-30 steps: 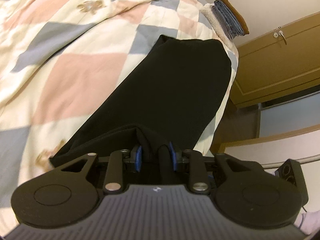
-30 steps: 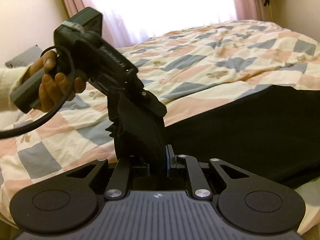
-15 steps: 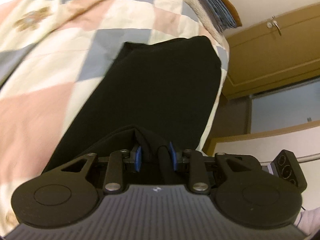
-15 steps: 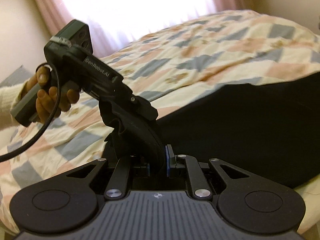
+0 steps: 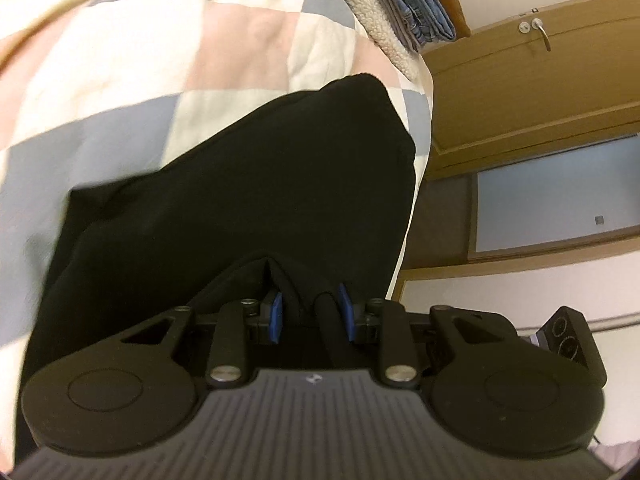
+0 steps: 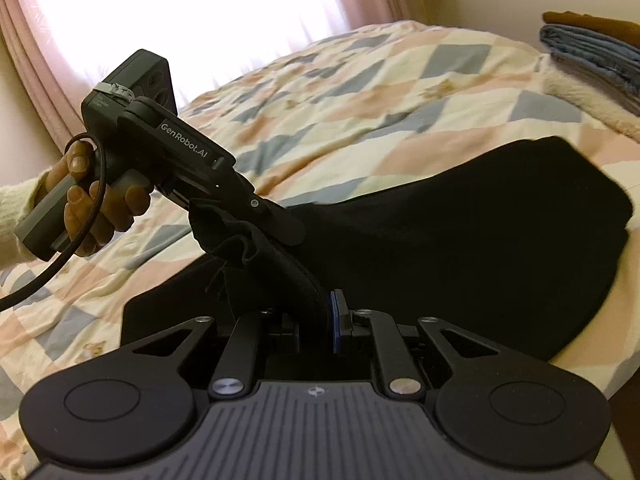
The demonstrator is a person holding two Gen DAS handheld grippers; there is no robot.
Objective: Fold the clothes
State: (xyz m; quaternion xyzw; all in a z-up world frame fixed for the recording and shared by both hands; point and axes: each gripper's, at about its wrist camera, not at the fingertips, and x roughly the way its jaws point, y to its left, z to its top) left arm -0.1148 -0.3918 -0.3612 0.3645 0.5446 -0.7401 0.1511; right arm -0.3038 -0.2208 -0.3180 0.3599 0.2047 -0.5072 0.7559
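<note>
A black garment (image 5: 260, 184) lies stretched along the bed's edge on a checked quilt (image 5: 120, 64). My left gripper (image 5: 310, 312) is shut on one corner of its near end, black cloth bunched between the blue pads. My right gripper (image 6: 316, 320) is shut on the other near corner of the black garment (image 6: 460, 240). In the right wrist view the left gripper (image 6: 240, 208) shows just ahead, a person's hand on its handle, cloth hanging from its fingers. The held end is lifted over the flat part.
A stack of folded clothes (image 5: 404, 12) sits on a fleecy blanket at the far end of the bed; it also shows in the right wrist view (image 6: 592, 52). A wooden door (image 5: 532, 80) stands past the bed's edge. A bright curtained window (image 6: 180, 12) lies beyond the bed.
Both grippers have carried the held end forward over the garment toward its far end. The flat part ahead looks shorter and the folded stack looks closer.
</note>
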